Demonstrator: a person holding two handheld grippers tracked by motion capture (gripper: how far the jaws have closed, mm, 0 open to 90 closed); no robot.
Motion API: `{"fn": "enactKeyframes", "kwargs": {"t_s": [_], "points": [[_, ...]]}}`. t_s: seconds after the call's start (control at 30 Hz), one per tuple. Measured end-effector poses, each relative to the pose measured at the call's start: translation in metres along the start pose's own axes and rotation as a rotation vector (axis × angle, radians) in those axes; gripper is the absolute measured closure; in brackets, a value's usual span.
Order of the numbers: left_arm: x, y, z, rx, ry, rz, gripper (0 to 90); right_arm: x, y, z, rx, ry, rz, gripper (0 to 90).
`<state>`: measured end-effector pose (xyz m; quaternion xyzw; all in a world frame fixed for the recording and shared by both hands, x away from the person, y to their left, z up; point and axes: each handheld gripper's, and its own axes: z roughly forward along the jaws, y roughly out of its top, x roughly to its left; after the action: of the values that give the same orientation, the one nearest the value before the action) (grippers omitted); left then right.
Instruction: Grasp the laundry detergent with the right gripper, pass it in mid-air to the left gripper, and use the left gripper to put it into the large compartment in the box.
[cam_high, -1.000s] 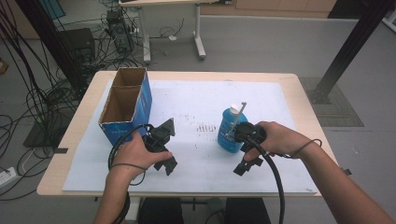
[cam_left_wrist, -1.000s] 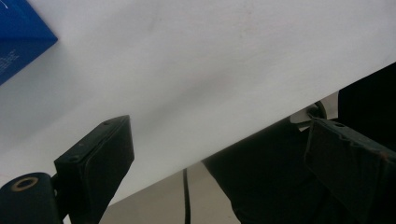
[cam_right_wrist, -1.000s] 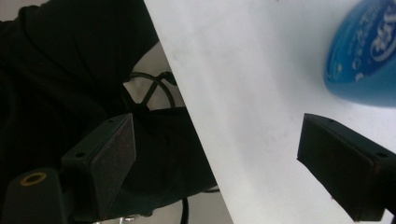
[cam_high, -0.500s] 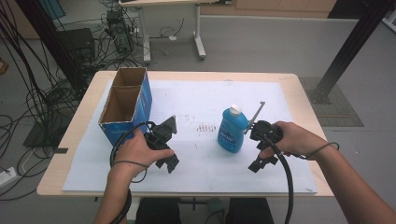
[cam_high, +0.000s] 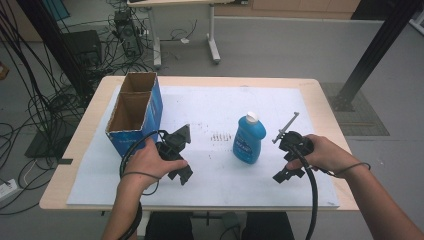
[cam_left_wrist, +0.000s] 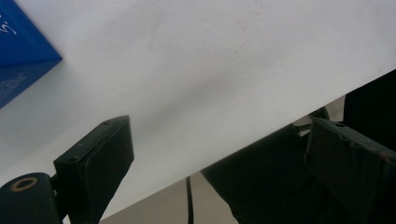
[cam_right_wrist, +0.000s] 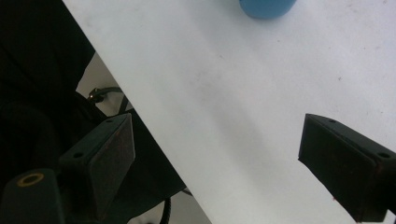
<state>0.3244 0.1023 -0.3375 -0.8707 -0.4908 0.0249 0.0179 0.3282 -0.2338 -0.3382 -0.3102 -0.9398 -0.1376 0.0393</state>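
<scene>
Two grippers sit low over the near half of the table (cam_high: 320, 95), one in each hand. The left gripper (cam_high: 183, 162) is near the front left corner, just in front of the blue cardboard box (cam_high: 134, 116) that runs along the left edge; its jaws are spread wide with nothing between them, only the white sheet (cam_left_wrist: 224, 56) under them. The right gripper (cam_high: 285, 160) is toward the front right corner, its jaws also apart and empty. The blue bottle (cam_high: 248, 138) with a white cap stands upright on the sheet between the two grippers, nearer the right one, just beside it but not touching.
</scene>
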Motion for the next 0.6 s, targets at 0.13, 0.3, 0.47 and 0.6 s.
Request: {"fn": "enactKeyframes", "kwargs": {"t_s": [0.13,0.3,0.47,0.6], "points": [[0.0,0.0,-0.001,0.001,0.003,0.001,8.4,-0.004,-0.004,0.004,-0.023,0.003,0.018,10.2],[-0.001,0.002,-0.001,0.001,-0.003,0.009,8.3,-0.008,-0.006,0.008,-0.04,-0.003,0.036,10.1],[-0.001,0.003,0.0,0.002,-0.01,0.004,8.4,-0.011,-0.008,0.013,-0.049,-0.008,0.046,10.1],[0.0,0.005,0.001,0.005,-0.011,0.003,8.4,-0.014,-0.008,0.017,-0.06,-0.018,0.048,10.1]]}}
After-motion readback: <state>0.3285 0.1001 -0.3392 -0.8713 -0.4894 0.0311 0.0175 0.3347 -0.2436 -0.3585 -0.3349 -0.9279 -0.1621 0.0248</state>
